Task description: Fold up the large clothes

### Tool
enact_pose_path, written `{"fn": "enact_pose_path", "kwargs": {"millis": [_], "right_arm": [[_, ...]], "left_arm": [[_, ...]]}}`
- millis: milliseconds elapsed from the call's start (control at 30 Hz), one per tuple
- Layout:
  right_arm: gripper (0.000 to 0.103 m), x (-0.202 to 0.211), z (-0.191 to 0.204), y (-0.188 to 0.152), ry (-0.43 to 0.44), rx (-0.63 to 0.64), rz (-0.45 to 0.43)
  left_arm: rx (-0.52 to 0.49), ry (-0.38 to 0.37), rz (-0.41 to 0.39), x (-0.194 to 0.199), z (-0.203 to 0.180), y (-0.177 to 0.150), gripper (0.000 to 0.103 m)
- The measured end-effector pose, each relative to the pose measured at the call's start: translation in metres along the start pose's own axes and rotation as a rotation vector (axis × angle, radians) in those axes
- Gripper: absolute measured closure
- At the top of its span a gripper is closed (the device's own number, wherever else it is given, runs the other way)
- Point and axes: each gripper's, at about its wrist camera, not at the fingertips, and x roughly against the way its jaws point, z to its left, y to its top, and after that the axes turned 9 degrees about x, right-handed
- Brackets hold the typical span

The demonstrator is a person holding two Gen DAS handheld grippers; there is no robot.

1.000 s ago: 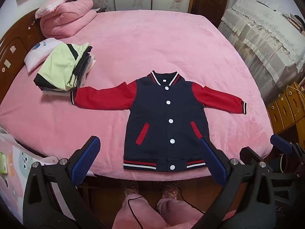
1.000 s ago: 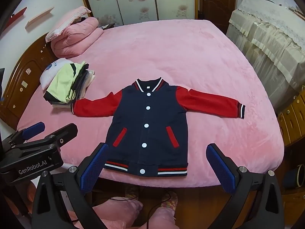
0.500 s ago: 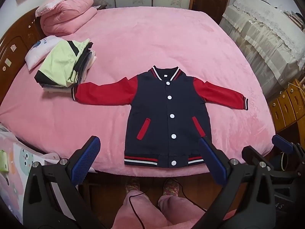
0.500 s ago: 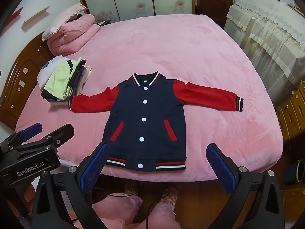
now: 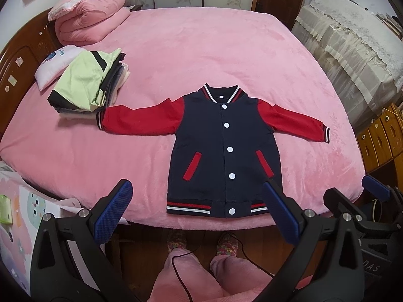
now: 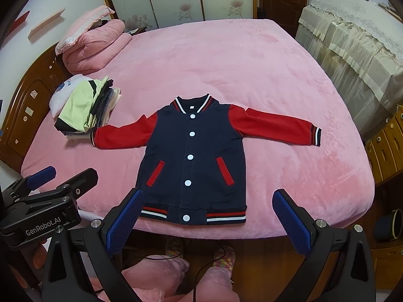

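A navy-bodied, red-sleeved snap-button baseball jacket (image 5: 225, 148) lay face up and flat on the pink plush bed cover (image 5: 201, 50), hem near the bed's front edge, collar pointing away, both sleeves stretched out to the sides; the cuff of the sleeve at image left sat just beside a stack of folded clothes topped by a pale green garment (image 5: 87, 85); a rolled pink quilt (image 5: 88, 22) sat further back by the dark wooden headboard (image 5: 15, 60). The left gripper (image 5: 199, 214) hung before the bed edge, blue-padded jaws spread wide, holding nothing; the right gripper (image 6: 207, 222) likewise, jaws spread wide and empty, level with the jacket's hem but clear of the cloth. Below both, a person's pink trouser legs (image 5: 186, 276) and patterned socks showed on the wooden floor.
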Motion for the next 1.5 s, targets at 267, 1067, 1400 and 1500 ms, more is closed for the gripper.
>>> {"fn": "enact_pose_path", "kwargs": {"millis": [267, 1067, 1400, 1500], "right_arm": [[0.000, -0.001, 0.000, 0.000, 0.005, -0.002, -0.001], [0.000, 0.006, -0.019, 0.006, 0.031, 0.004, -0.030], [0.000, 0.014, -0.044, 0.002, 0.040, 0.027, -0.040], [0.000, 0.016, -0.049, -0.006, 0.052, 0.024, -0.040]], "left_arm": [[-0.012, -0.005, -0.005, 0.003, -0.001, -0.004, 0.001], [0.000, 0.008, -0.049, 0.019, -0.027, -0.009, 0.002], [0.020, 0.040, -0.042, 0.025, -0.049, -0.025, 0.004], [0.029, 0.047, -0.038, 0.027, -0.047, -0.032, 0.004]]}}
